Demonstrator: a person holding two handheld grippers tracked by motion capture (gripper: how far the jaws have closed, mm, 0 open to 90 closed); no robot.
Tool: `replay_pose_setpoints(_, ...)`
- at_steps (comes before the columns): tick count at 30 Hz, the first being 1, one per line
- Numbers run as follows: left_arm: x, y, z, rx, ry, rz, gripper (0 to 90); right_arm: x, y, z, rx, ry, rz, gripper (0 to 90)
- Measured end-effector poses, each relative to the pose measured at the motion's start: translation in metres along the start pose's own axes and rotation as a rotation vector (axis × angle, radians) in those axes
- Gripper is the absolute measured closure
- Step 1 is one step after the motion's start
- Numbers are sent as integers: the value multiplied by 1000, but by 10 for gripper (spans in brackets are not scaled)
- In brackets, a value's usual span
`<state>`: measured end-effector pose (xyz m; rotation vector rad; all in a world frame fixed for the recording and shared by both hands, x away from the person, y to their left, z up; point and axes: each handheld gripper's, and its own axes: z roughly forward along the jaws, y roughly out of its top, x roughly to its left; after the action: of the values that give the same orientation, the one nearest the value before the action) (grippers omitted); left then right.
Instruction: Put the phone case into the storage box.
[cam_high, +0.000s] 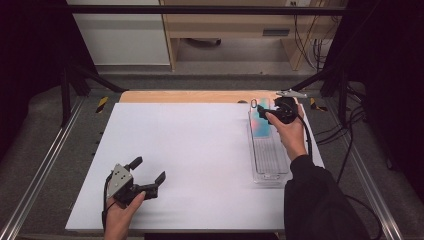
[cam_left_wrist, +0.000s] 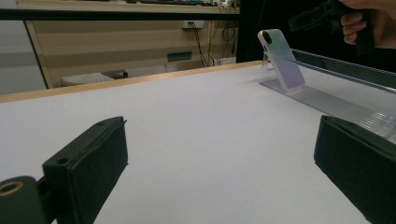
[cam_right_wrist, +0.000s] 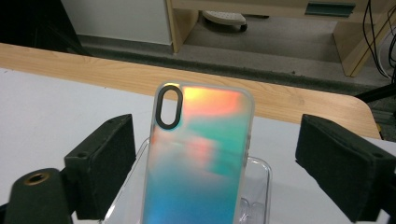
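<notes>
Right tongs (cam_right_wrist: 212, 163) gape around the phone case (cam_right_wrist: 201, 154), seemingly just released into the clear tray (cam_high: 270, 155); next, withdraw. Left tongs (cam_high: 148, 176) open, empty.

One phone case (cam_right_wrist: 198, 154), one clear tray (cam_high: 270, 160), two claws: left claw (cam_high: 148, 175), right claw (cam_high: 263, 111).

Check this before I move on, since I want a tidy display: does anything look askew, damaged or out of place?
Nothing stands out. The iridescent phone case leans upright at the far end of the clear tray, undamaged. The right gripper has open jaws either side of it, not touching; the left gripper rests open on the white table.
</notes>
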<state>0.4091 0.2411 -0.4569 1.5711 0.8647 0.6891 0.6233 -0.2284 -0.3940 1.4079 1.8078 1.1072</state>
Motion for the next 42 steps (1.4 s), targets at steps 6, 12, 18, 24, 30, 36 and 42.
replay_pose_setpoints(6, 0, 0, 0, 1, 2, 0, 22, 2, 1, -3, 37, 0, -8, 84)
replay_pose_setpoints(12, 0, 0, 0, 1, 1, 1, 20, 2, 2, -5, 55, -7, -8, 80)
replay_pose_setpoints(18, 0, 0, 0, 1, 3, 0, 20, 1, 2, -7, 82, 6, 0, 73)
replay_pose_setpoints(24, 1, 0, 0, 1, 3, 0, 20, 2, 3, -10, 94, 27, 30, 68)
replay_pose_setpoints(30, 1, 0, 0, 1, 3, -1, 19, 3, 4, -12, 96, 43, 45, 67)
replay_pose_setpoints(36, 1, 0, 0, 1, 3, -2, 19, 2, 4, -13, 105, 59, 71, 63)
replay_pose_setpoints(42, 1, 0, 0, 0, 1, -2, 18, 5, 5, -14, 111, 70, 90, 63)
